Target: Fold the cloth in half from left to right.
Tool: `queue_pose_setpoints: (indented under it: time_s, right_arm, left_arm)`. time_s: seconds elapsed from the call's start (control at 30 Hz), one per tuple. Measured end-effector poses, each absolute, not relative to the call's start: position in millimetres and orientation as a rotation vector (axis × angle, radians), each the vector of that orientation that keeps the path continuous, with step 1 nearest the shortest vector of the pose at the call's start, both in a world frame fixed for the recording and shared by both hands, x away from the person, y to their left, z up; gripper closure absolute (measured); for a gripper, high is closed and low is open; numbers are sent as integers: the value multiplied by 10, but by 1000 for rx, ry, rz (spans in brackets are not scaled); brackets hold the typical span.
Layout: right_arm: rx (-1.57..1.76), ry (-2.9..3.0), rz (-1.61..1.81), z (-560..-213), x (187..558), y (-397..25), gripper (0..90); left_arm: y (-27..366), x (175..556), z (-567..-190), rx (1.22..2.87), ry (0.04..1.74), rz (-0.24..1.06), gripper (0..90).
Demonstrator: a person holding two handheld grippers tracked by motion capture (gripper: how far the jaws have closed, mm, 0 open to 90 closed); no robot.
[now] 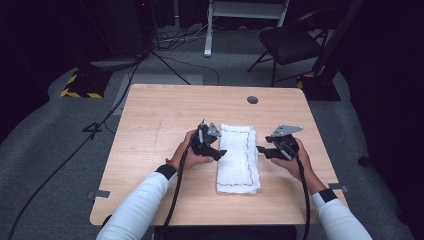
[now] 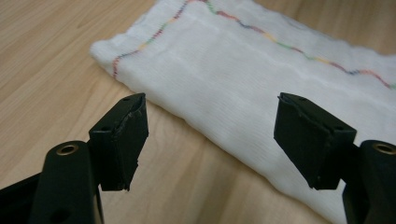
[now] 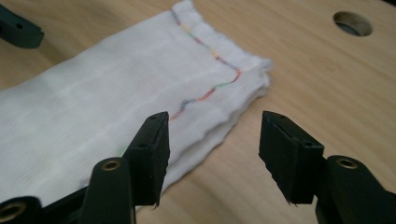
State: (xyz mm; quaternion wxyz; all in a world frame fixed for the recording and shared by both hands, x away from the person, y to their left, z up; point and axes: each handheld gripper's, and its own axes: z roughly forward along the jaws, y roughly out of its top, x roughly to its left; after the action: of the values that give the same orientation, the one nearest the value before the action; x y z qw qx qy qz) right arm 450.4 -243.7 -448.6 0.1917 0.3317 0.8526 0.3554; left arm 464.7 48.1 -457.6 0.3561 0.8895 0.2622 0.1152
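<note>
Wooden table (image 1: 150, 150), near edge cut off by the frame. Folded white cloth (image 1: 239, 157) with multicolour stitched border lies mid-table, long side running away from the person; layers underneath hidden. Left gripper (image 1: 216, 150) at its left edge, jaws spread, empty. Right gripper (image 1: 261, 149) just off its right edge, jaws apart, empty. Cable hole (image 1: 252, 99) far side.

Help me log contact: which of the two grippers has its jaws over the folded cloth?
The left gripper: its open jaws reach over the cloth. The right gripper stops beside the opposite edge.
</note>
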Motion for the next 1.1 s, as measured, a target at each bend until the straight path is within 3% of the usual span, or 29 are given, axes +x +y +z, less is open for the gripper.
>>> queue_pose_setpoints:
  time_s: [0.57, 1.1]
  right_arm:
    - [1090, 2339, 954, -4648, 5177, -2269, 474]
    - [1172, 2359, 915, -4898, 5334, -2063, 458]
  left_arm:
    - [288, 5438, -4787, 2236, 944, 361, 279]
    - [220, 5503, -4974, 2211, 964, 297, 247]
